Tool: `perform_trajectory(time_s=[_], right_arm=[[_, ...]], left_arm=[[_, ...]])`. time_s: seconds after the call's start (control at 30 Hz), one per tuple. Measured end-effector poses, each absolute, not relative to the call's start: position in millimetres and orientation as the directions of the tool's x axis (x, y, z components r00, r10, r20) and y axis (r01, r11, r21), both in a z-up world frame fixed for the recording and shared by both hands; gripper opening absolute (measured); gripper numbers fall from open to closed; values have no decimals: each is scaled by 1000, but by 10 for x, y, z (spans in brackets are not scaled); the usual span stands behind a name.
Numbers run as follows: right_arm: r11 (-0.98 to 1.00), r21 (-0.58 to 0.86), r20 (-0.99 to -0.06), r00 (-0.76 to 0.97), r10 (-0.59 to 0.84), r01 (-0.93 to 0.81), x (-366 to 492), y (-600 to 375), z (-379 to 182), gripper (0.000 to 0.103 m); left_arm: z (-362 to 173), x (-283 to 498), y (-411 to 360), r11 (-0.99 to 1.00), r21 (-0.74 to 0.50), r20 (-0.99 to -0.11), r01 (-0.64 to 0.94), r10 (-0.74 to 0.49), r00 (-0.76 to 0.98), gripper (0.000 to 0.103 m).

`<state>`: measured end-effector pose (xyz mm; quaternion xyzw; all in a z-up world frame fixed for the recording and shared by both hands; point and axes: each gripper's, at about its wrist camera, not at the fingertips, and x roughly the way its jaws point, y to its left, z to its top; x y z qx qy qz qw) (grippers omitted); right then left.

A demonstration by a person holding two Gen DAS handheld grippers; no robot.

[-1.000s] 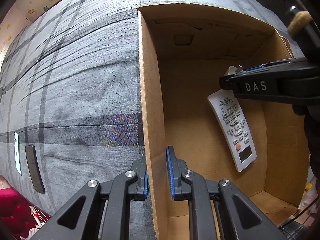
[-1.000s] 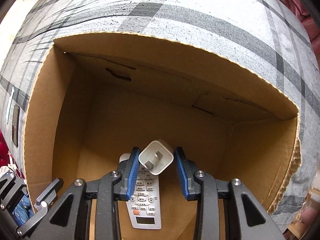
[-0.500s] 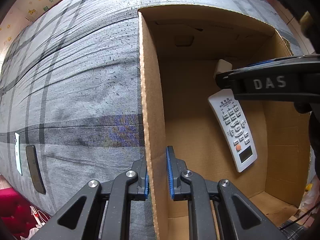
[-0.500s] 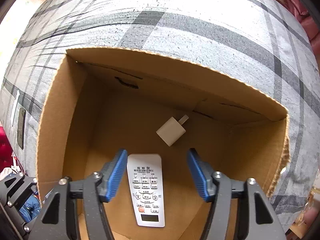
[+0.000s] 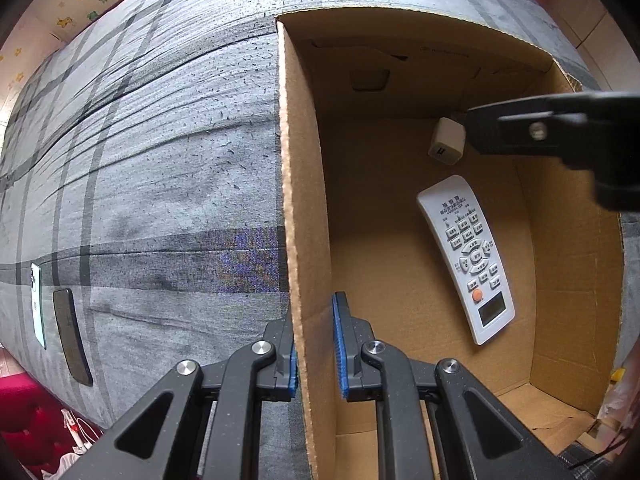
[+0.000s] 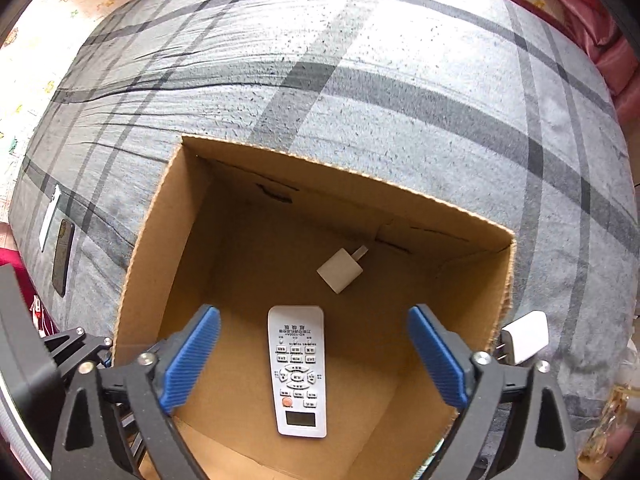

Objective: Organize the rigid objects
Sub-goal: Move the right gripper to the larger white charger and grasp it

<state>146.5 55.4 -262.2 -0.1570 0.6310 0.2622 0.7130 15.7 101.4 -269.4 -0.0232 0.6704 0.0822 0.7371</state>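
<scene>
Having let go of the white charger (image 6: 340, 270), the right tool (image 6: 314, 360) has risen with its fingers spread wide, and the charger now lies on the floor of the cardboard box (image 6: 144, 240), just above the remote (image 6: 298, 368) at frame centre. The left tool (image 5: 314, 344) stays pinching the box wall. I judge this item is stored, while another white plug (image 6: 524, 340) at the right edge is waiting outside.

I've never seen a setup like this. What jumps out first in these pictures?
A big open cardboard box sits on a grey checked bedcover, with a white remote control and a small white charger lying inside. The left tool pinches the box's side wall, while the right tool hangs wide open above.
</scene>
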Motion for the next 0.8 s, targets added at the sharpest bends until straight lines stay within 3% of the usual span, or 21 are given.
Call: perform_trajectory(time_s=[0.4,0.8], right_arm=[[815,100,-967,136,214,-572,1476,268,-2195,102],[877,23,-965,218,144,-479,1713,-440,-2048,102]], left_arm=[[-2681,159,997,985,85,-991,-150,98,86,15],[-2686,157,976,984,93,-990,-149,107,86,15]])
